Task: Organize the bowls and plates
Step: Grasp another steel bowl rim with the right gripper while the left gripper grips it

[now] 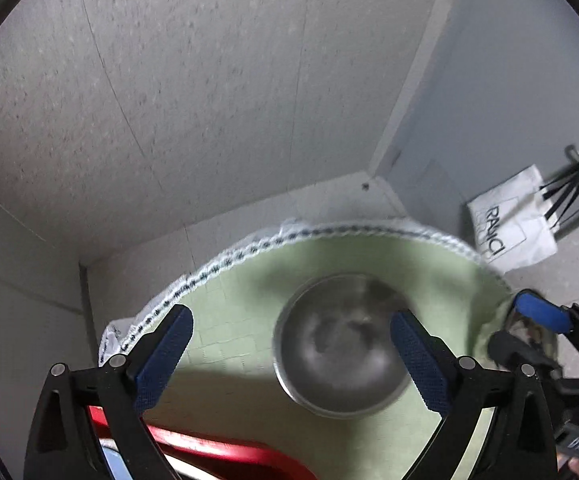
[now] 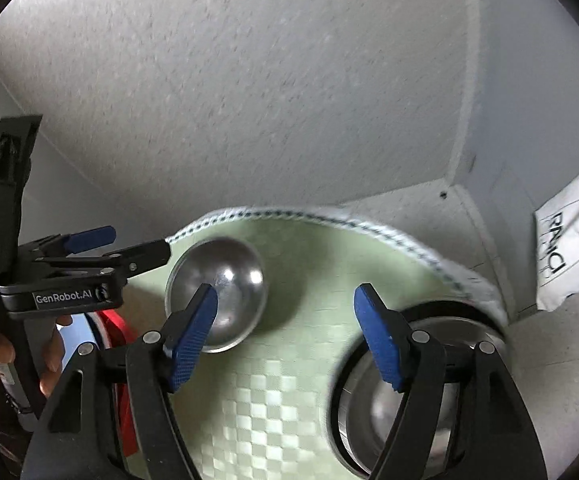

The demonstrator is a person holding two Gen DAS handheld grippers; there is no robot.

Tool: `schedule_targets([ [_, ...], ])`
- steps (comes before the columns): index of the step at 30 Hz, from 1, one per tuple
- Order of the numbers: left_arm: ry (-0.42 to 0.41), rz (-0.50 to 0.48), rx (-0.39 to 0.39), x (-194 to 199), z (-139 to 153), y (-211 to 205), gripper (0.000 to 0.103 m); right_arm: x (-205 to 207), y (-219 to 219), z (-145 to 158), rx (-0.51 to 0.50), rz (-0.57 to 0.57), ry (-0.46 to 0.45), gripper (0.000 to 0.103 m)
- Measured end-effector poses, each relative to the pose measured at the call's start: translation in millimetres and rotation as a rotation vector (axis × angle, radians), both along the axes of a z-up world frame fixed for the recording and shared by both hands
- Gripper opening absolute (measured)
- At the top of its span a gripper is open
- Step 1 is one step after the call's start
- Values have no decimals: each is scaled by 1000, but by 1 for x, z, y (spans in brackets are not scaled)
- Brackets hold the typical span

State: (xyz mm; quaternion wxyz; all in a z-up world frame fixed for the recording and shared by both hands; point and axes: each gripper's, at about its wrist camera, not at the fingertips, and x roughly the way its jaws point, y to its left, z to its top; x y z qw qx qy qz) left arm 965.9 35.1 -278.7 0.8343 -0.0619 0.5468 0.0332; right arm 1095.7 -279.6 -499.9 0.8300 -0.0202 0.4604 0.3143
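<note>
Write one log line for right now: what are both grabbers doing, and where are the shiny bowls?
left gripper: open, empty | right gripper: open, empty | small steel bowl: on green mat | second steel bowl: lower right on mat

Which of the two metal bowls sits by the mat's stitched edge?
The smaller shiny steel bowl, alone on the green woven mat; the larger steel bowl sits nearer the camera.

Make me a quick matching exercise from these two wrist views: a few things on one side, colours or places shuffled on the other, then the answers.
Column one:
1. small steel bowl
2. mat
3. white bag
4. gripper pads

Column two:
A. blue
B. pale green checks
C. on the floor by the wall
D. resting upright on the mat

Pairs: 1-D, 2-B, 3-C, 4-A
</note>
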Motion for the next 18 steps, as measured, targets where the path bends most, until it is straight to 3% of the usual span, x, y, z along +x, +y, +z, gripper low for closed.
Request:
schedule_targets([
  [4, 84, 2, 11, 12, -23, 3, 92, 7, 27, -30, -38, 14, 60, 73],
  [7, 141, 3, 4, 21, -39, 4, 80, 10, 39, -48, -67, 19, 87, 71],
  [12, 177, -19, 12, 34, -58, 2, 50, 9, 53, -52, -100, 13, 59, 69],
  [14, 180, -21, 17, 36, -62, 0, 48, 10, 55, -54, -129, 10, 41, 67],
  [18, 177, -13, 18, 38, -69, 0, 36, 5, 68, -52, -213, 30, -68, 60],
])
